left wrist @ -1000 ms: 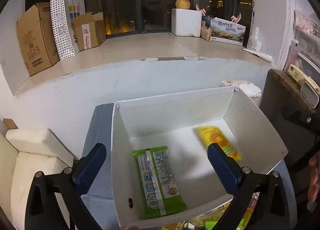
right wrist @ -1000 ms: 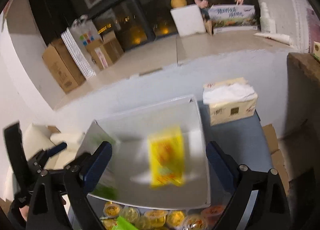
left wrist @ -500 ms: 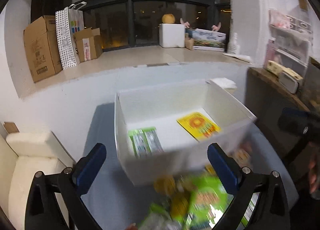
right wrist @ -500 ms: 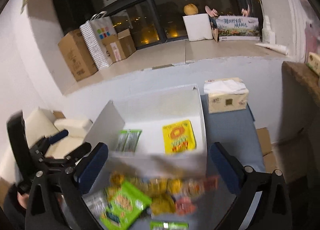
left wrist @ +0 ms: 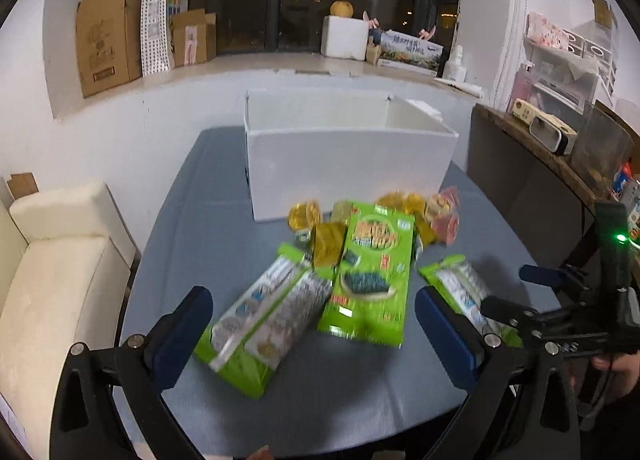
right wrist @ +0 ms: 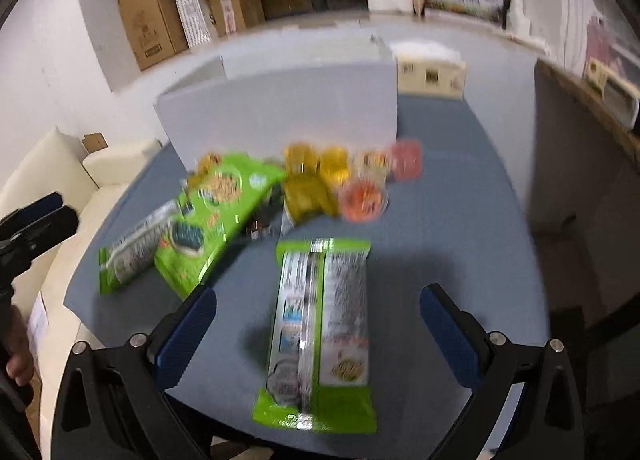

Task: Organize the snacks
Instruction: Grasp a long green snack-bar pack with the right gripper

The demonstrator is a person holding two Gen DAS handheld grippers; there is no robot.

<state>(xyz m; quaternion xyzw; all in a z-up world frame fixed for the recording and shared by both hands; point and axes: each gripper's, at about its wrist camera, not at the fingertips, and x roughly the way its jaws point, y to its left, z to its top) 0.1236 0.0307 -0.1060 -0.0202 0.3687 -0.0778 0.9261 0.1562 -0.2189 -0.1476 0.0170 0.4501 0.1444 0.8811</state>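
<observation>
A white open box (left wrist: 348, 155) (right wrist: 280, 111) stands at the far side of the blue-grey table (right wrist: 440, 219). In front of it lies a pile of snacks: yellow jelly cups (left wrist: 312, 215) (right wrist: 332, 175), pink ones (left wrist: 444, 215) (right wrist: 364, 199) and a large green bag (left wrist: 372, 272) (right wrist: 216, 211). My left gripper (left wrist: 314, 326) is open above a green and silver pack (left wrist: 260, 324) (right wrist: 132, 248). Over a second such pack (right wrist: 320, 332) (left wrist: 464, 296) my right gripper (right wrist: 316, 328) hangs wide open, its fingers clear of the pack's sides. Each view catches the other gripper at its edge.
A tissue box (right wrist: 432, 71) sits behind the white box on the right. A cream sofa (left wrist: 60, 260) lies left of the table and a dark wooden cabinet (left wrist: 520, 163) right of it. Cardboard boxes (left wrist: 108, 39) stand on the window ledge behind.
Both grippers have drawn back from over the white box to the near side of the table. The box's inside has dropped out of sight and the snack pile has come into view.
</observation>
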